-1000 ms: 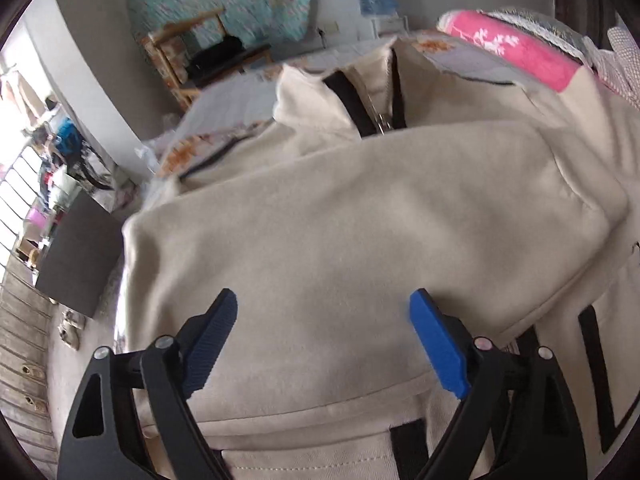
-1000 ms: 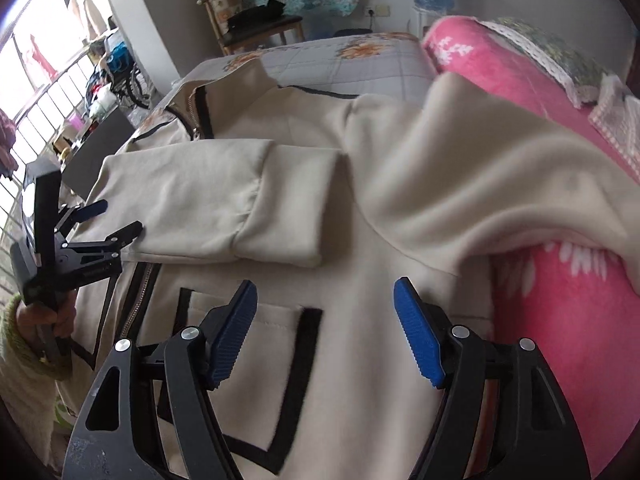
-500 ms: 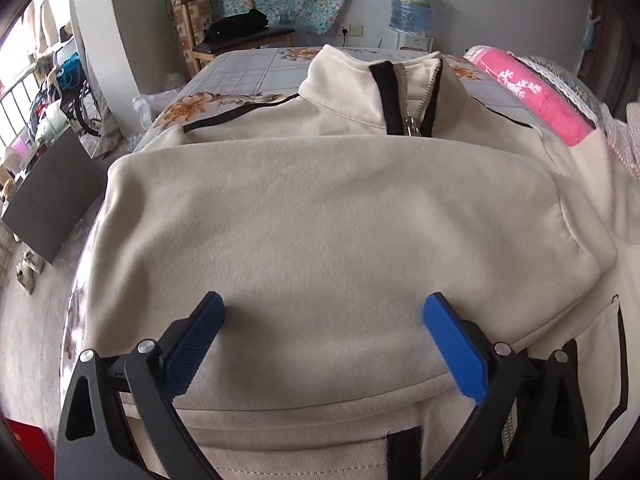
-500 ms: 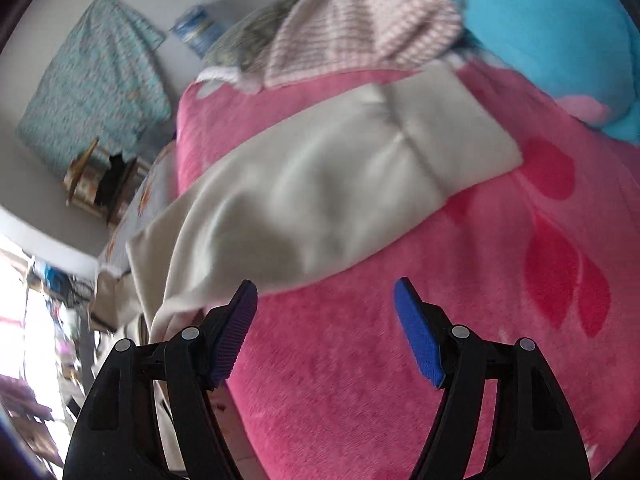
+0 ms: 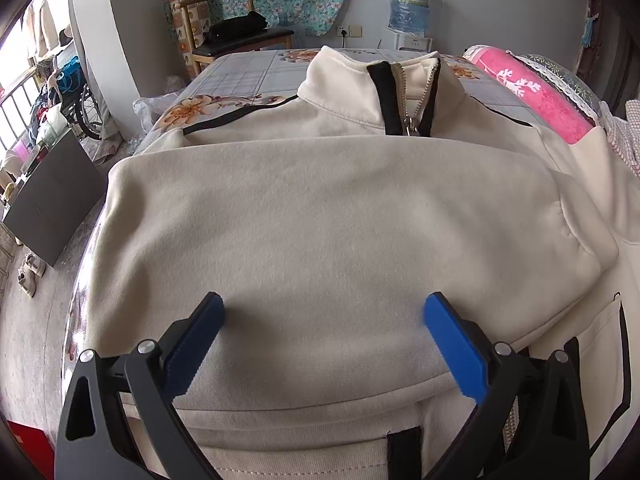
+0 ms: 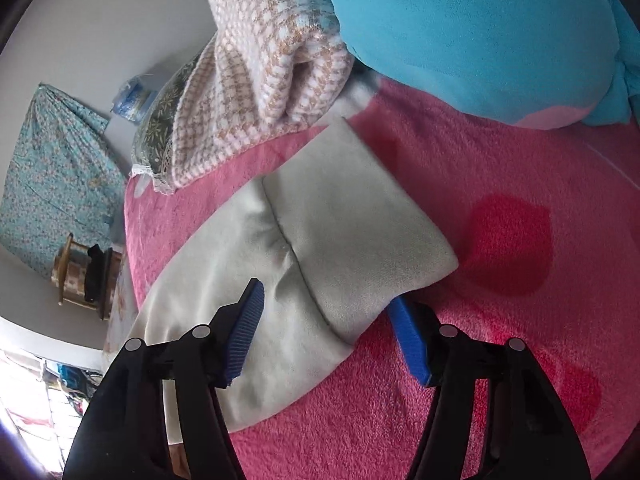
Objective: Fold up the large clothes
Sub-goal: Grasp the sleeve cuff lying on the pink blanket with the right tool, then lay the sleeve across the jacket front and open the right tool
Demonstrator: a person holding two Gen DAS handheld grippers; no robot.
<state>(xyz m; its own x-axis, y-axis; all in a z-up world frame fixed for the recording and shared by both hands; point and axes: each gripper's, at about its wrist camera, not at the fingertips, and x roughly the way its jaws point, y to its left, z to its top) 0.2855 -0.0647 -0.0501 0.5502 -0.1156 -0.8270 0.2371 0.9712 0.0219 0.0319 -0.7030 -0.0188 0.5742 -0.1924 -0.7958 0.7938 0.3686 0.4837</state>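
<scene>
**A:** What is being folded, and where does it lie?

**B:** A cream zip-up sweatshirt (image 5: 340, 220) spread front-up on a bed (image 5: 248, 76). One sleeve is folded across the chest. The other sleeve (image 6: 304, 264) trails sideways onto a pink fleece blanket (image 6: 460, 380).

**A:** How would it handle?

**B:** Likely soft, thick and fairly heavy for clothing. It should drape and sag, not slide. The sleeve's cuff (image 6: 360, 232) looks like the firmest place to pinch.

**A:** And the tools?

**B:** The left gripper (image 5: 324, 320) hovers over the chest, jaws wide apart, empty. The right gripper (image 6: 324, 308) has its jaws apart, straddling the sleeve just behind the cuff, one blue pad under its edge.

**A:** What does each camera add?

**B:** The left view alone shows the collar, zip (image 5: 410, 120) and folded sleeve. The right view alone shows the loose cuff, a checked blanket (image 6: 260, 72) and a blue cushion (image 6: 480, 28).
</scene>
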